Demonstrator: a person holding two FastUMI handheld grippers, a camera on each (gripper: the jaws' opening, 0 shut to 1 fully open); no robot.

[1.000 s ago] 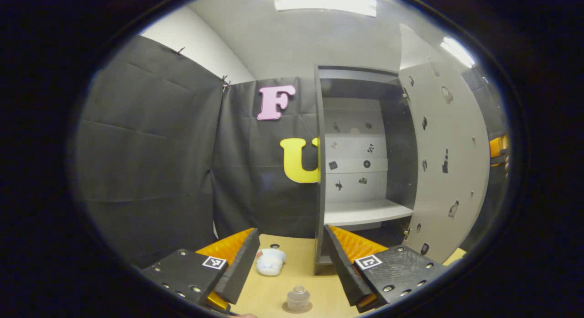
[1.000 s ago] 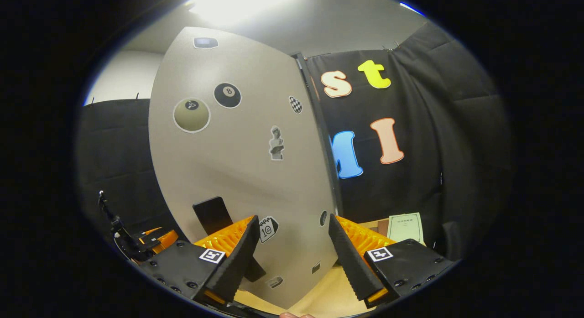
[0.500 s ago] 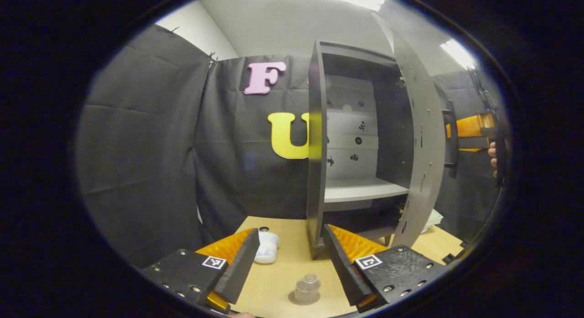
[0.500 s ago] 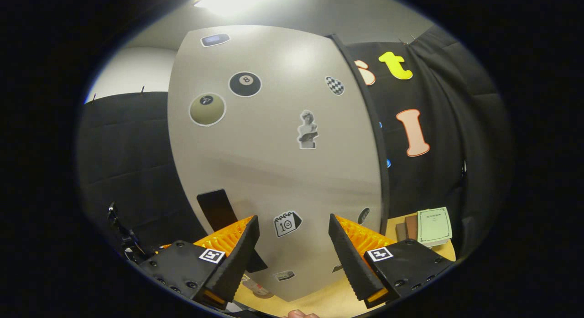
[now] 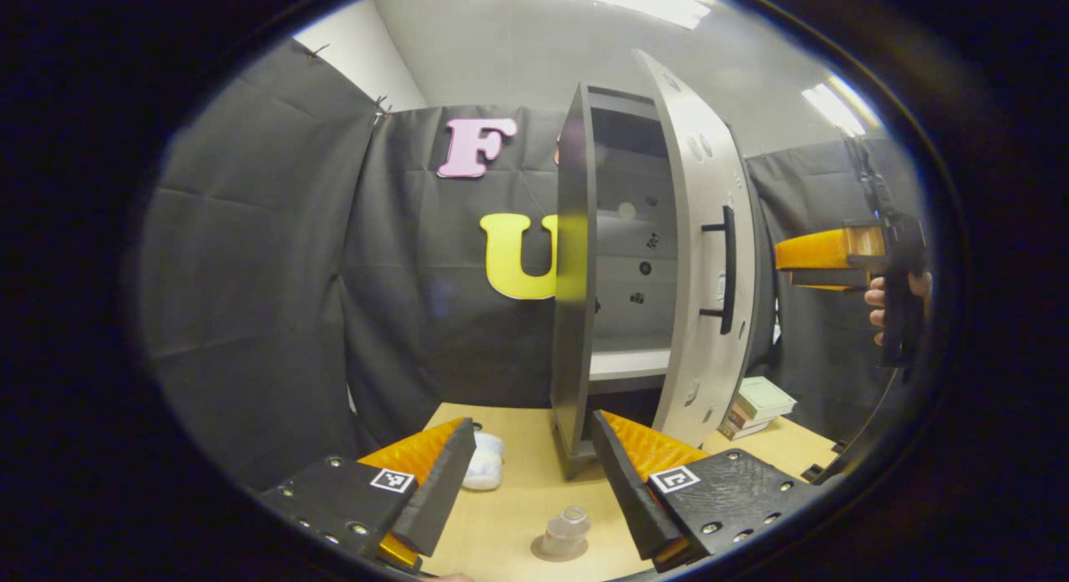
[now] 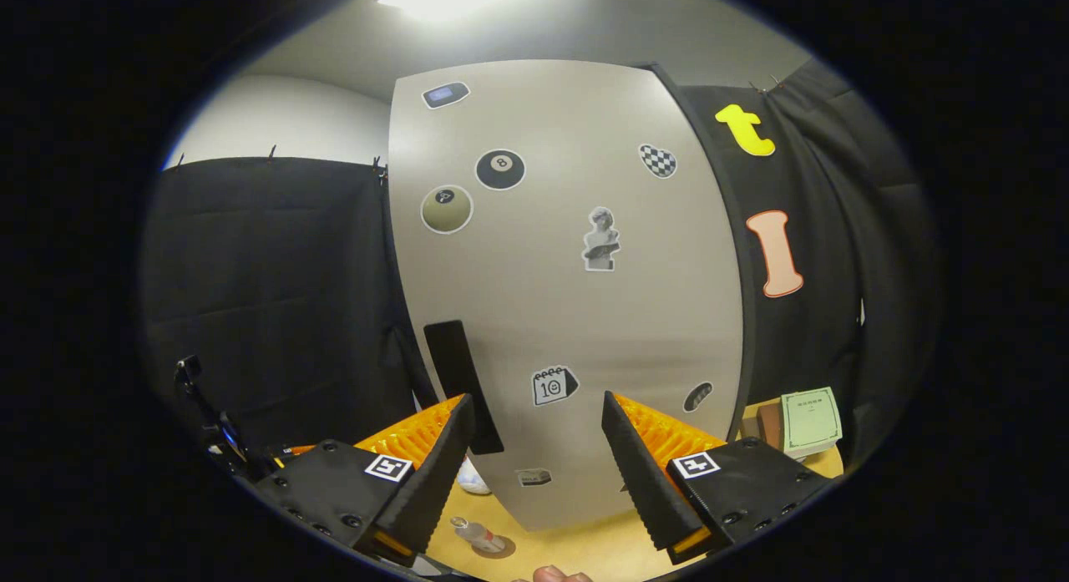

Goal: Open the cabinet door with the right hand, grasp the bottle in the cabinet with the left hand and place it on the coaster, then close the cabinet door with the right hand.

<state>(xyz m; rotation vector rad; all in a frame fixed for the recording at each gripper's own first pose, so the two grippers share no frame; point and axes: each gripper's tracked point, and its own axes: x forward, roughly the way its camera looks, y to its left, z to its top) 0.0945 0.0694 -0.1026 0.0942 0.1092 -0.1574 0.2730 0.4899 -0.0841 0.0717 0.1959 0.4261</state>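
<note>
Door-closing is nearly done: the grey stickered cabinet door [image 6: 568, 298] has swung almost shut, both my grippers [image 5: 528, 490] [image 6: 534, 473] spread empty, the clear bottle [image 5: 564, 533] on its round coaster [image 5: 543, 554].

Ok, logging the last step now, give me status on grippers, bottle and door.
Both grippers open, holding nothing. Bottle upright on coaster. Cabinet door partly open; right gripper close before its face, nothing in the way.
</note>
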